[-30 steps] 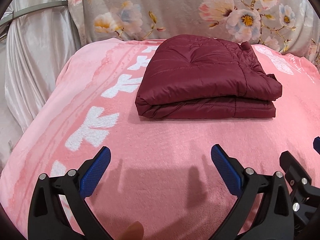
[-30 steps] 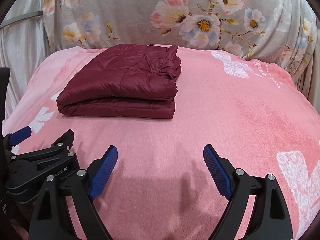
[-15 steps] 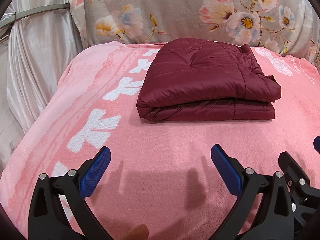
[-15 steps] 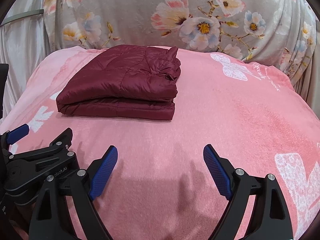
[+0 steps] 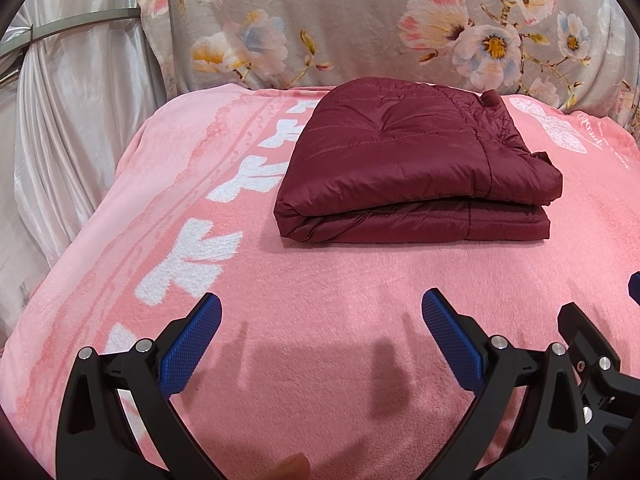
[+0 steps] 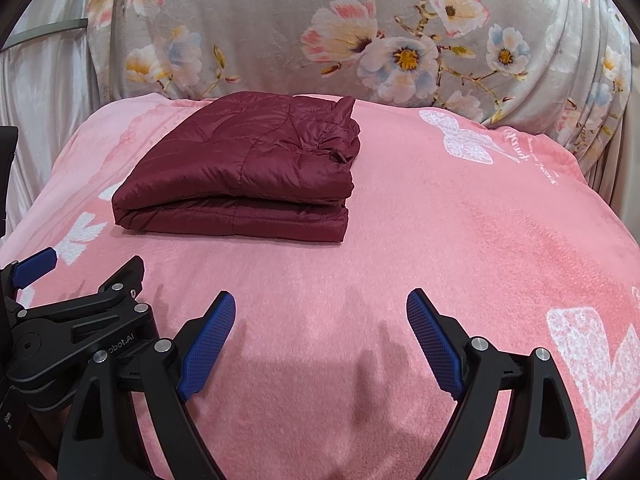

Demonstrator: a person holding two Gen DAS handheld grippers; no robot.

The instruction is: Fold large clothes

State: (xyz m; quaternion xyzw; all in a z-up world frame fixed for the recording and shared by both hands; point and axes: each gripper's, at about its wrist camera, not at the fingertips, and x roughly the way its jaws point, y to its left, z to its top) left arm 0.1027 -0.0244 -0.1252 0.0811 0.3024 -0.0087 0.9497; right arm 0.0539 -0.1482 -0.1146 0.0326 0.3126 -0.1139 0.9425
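Observation:
A dark red quilted jacket (image 5: 408,160) lies folded into a flat rectangular stack on the pink blanket (image 5: 328,280), its collar end at the far right. In the right wrist view the same jacket (image 6: 244,172) sits left of centre. My left gripper (image 5: 320,308) hovers over the blanket in front of the jacket, open, with nothing between its blue pads (image 5: 192,344). My right gripper (image 6: 320,304) is open too, beside the left one and to the right of the jacket's near edge, also holding nothing. Neither gripper touches the jacket.
A grey floral cloth (image 5: 400,20) hangs behind the blanket. Pale satin drapes (image 5: 52,140) with a metal rail fall at the left. White bow prints run along the blanket's left side. A fingertip (image 5: 292,466) shows at the bottom of the left wrist view.
The jacket sits slightly lower in the left wrist view than a second ago; both grippers stay open and nothing was taken hold of or let go.

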